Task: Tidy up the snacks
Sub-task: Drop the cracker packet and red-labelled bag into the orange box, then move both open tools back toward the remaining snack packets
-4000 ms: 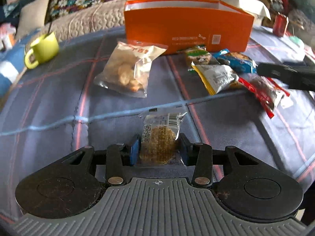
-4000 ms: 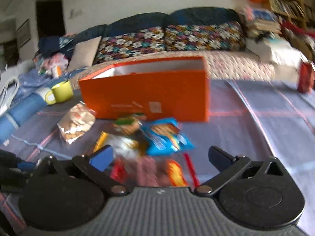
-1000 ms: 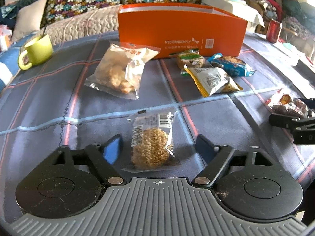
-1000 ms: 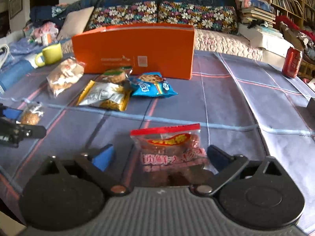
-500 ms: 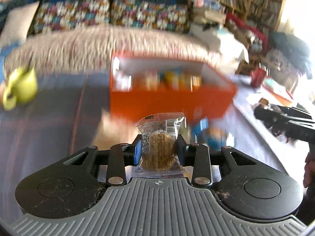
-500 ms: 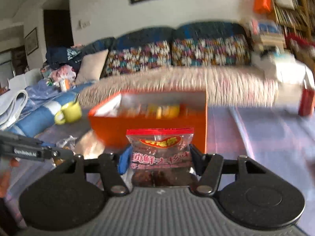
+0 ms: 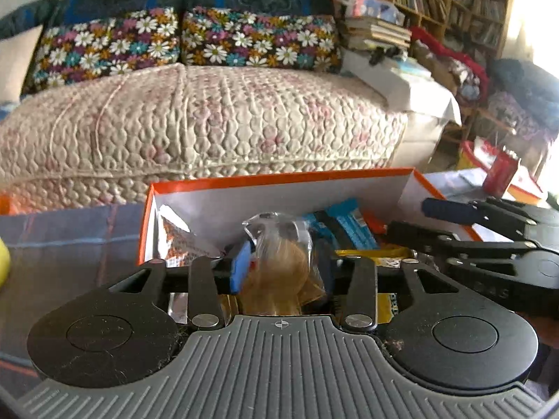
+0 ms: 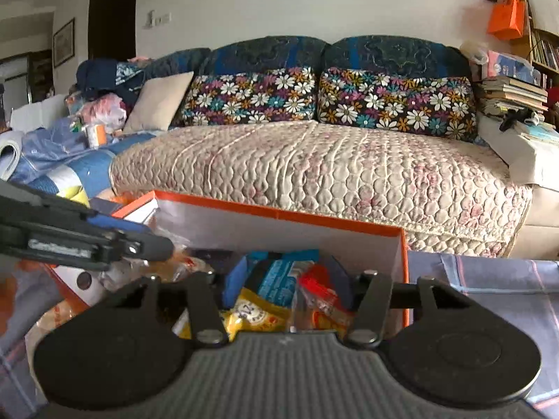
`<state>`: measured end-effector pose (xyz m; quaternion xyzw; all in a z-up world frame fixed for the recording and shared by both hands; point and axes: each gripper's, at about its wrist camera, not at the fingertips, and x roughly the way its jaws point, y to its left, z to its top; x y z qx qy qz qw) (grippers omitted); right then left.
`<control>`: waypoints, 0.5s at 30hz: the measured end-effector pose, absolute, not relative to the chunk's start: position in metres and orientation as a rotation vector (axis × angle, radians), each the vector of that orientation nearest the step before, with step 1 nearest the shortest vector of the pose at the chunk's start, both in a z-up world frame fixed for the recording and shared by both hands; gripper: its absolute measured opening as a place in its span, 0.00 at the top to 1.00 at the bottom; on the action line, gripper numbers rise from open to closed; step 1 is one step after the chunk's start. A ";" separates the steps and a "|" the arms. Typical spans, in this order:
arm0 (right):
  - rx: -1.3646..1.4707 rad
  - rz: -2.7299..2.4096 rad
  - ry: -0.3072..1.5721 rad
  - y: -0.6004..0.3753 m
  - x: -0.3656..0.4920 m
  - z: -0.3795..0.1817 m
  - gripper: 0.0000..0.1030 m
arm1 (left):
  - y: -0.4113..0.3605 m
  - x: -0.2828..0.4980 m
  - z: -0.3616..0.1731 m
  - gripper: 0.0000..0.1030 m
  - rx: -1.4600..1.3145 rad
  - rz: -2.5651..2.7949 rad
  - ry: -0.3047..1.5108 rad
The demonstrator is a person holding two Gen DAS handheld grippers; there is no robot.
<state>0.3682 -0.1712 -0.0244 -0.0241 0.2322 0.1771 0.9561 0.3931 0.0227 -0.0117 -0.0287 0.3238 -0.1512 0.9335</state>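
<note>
Quilted cloth sofa cover (image 7: 209, 122), cardboard box (image 7: 279, 202)

Box (image 7: 279, 179) at centre frame in left wrist view, on table (image 7: 70, 244); sofa (image 7: 195, 118) behind it, filling upper half. Snack packets (image 7: 344, 225) in box. Left gripper (image 7: 283, 265) at lower centre, over box's near edge, clear-wrapped snack (image 7: 279, 251) between its jaws, jaws opening. Right gripper (image 7: 454, 223) at right of frame, reaching in over box's right part. Can (image 7: 499, 173) on table at far right, behind box. Book stack (image 7: 377, 33) at upper right, beside sofa.
</note>
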 end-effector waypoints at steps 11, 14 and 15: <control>0.108 0.299 0.445 -0.227 0.254 -0.013 0.02 | 0.045 0.257 -0.009 0.48 -0.021 -0.275 0.617; 0.125 0.240 0.497 -0.241 0.221 -0.034 0.02 | 0.041 0.220 -0.028 0.48 -0.008 -0.270 0.669; 0.146 0.215 0.517 -0.247 0.211 -0.044 0.02 | 0.039 0.207 -0.037 0.48 -0.009 -0.265 0.693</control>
